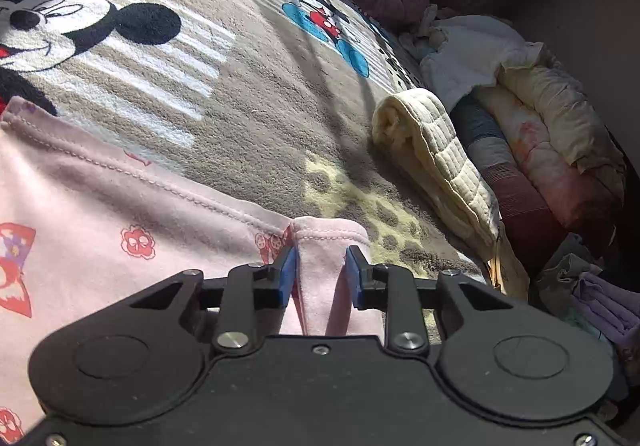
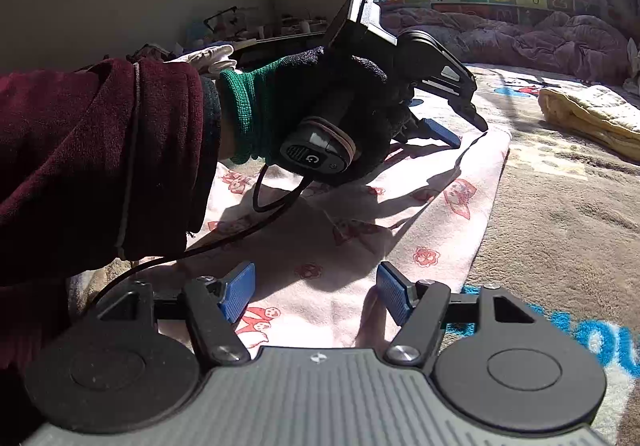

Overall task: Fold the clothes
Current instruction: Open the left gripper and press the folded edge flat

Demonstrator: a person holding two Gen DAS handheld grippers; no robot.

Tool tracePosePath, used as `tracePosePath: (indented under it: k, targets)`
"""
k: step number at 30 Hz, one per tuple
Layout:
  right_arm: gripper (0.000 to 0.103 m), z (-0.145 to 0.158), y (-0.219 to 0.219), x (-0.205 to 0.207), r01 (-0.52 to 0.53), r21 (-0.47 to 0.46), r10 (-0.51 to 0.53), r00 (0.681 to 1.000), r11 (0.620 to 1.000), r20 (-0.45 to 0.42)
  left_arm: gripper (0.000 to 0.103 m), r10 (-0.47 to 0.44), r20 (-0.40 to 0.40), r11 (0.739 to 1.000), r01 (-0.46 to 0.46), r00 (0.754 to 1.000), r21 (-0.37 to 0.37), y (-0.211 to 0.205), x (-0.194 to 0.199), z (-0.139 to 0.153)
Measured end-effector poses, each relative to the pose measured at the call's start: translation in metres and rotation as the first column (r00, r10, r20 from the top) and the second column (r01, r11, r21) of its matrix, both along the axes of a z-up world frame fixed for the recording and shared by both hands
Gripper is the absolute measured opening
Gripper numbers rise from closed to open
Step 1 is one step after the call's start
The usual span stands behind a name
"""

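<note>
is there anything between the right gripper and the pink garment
Nothing visible. The right gripper hangs open directly over the pink garment. The left gripper is farther along, closed on a fold of its edge.

Open blanket is lying free from ten to one o'clock ahead of the left gripper, offering a wide passage. At two o'clock a rolled cream quilt is blocking the way, with stacked bedding crowding behind it at three. In the right wrist view, the gloved left hand and its cable are occupying ten to twelve o'clock; bare blanket at two o'clock is staying passable toward the quilt.
</note>
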State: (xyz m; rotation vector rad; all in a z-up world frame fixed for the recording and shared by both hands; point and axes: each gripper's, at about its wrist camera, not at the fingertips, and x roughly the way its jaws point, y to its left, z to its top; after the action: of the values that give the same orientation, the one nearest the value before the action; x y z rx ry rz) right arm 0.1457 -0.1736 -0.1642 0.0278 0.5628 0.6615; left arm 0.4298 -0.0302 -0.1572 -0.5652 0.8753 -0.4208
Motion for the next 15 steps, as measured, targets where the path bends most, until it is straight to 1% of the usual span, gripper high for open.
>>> tracePosePath:
  k: [1, 4, 7, 9, 11, 12, 13, 15]
  targets:
    - [0.068, 0.0, 0.0, 0.0, 0.001, 0.005, -0.001, 1.0, 1.0, -0.003, 0.0, -0.011, 0.005, 1.0, 0.011, 1.0, 0.025, -0.003, 0.0, 0.001]
    - [0.068, -0.002, 0.0, 0.002, 0.003, 0.005, -0.003, 1.0, 1.0, -0.018, 0.0, -0.056, 0.1, 0.991, 0.043, 0.993, 0.126, -0.012, -0.009, 0.025]
    - [0.069, -0.003, 0.001, 0.002, -0.002, -0.005, 0.002, 0.999, 1.0, -0.036, 0.0, -0.107, 0.192, 0.97, 0.06, 0.976, 0.236, -0.023, -0.015, 0.051]
    - [0.069, -0.004, 0.002, 0.001, -0.007, -0.02, 0.006, 0.999, 1.0, -0.042, 0.0, -0.137, 0.202, 0.954, 0.075, 0.97, 0.289, -0.03, -0.014, 0.057]
    - [0.07, -0.003, 0.003, -0.001, -0.011, -0.028, 0.01, 0.999, 1.0, -0.041, 0.0, -0.16, 0.181, 0.92, 0.08, 0.97, 0.384, -0.041, -0.008, 0.049]
    - [0.07, -0.003, 0.003, -0.001, -0.012, -0.029, 0.011, 0.999, 1.0, -0.043, 0.0, -0.163, 0.17, 0.91, 0.082, 0.972, 0.406, -0.042, -0.006, 0.044]
    - [0.07, -0.003, 0.002, -0.001, -0.014, -0.029, 0.013, 0.999, 0.999, -0.045, 0.0, -0.155, 0.145, 0.899, 0.079, 0.977, 0.43, -0.042, -0.003, 0.033]
    - [0.07, -0.003, 0.003, -0.003, -0.018, -0.035, 0.017, 0.999, 0.999, -0.048, 0.001, -0.146, 0.125, 0.896, 0.078, 0.981, 0.437, -0.039, 0.0, 0.019]
